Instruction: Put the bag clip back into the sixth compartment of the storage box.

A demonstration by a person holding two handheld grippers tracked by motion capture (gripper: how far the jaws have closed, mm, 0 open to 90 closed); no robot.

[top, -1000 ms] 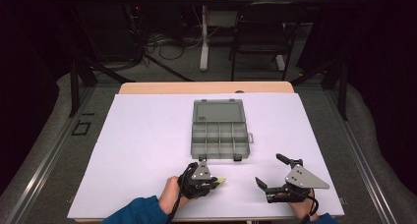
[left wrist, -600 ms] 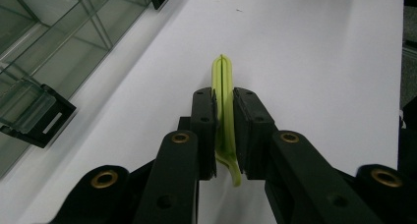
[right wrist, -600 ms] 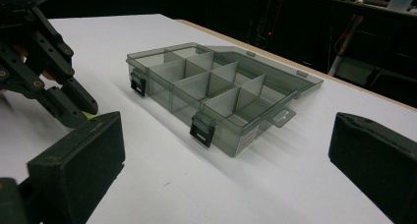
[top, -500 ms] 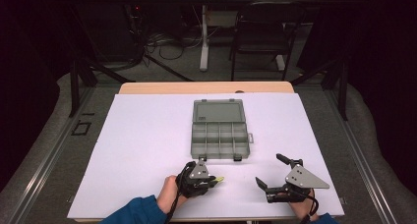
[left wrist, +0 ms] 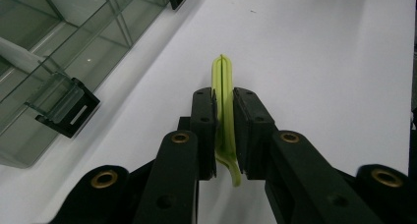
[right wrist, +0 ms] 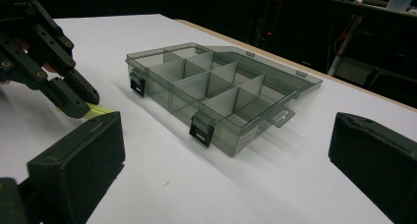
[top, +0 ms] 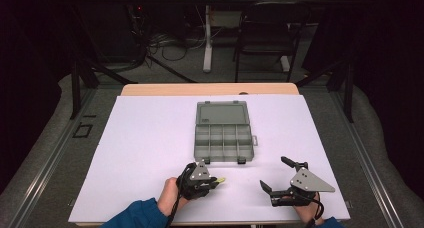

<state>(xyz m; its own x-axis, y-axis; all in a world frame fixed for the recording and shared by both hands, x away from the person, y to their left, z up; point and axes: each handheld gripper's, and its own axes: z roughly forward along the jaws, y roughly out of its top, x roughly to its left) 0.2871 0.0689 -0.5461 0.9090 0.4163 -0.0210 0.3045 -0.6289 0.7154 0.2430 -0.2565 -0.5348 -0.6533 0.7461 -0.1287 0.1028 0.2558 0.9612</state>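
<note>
Left gripper (left wrist: 223, 130) had its jaws clamped on a thin yellow-green plastic strip (left wrist: 224, 86), just in front of the open grey transparent compartment box (top: 223, 138). Right gripper (top: 280, 180) sat beside, jaws apart, empty. Carry step; next, likely drop strip into a compartment.

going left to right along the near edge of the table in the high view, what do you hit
left hand → left gripper shut on a yellow-green strip → right gripper, jaws open → its grey three-cornered plate
</note>
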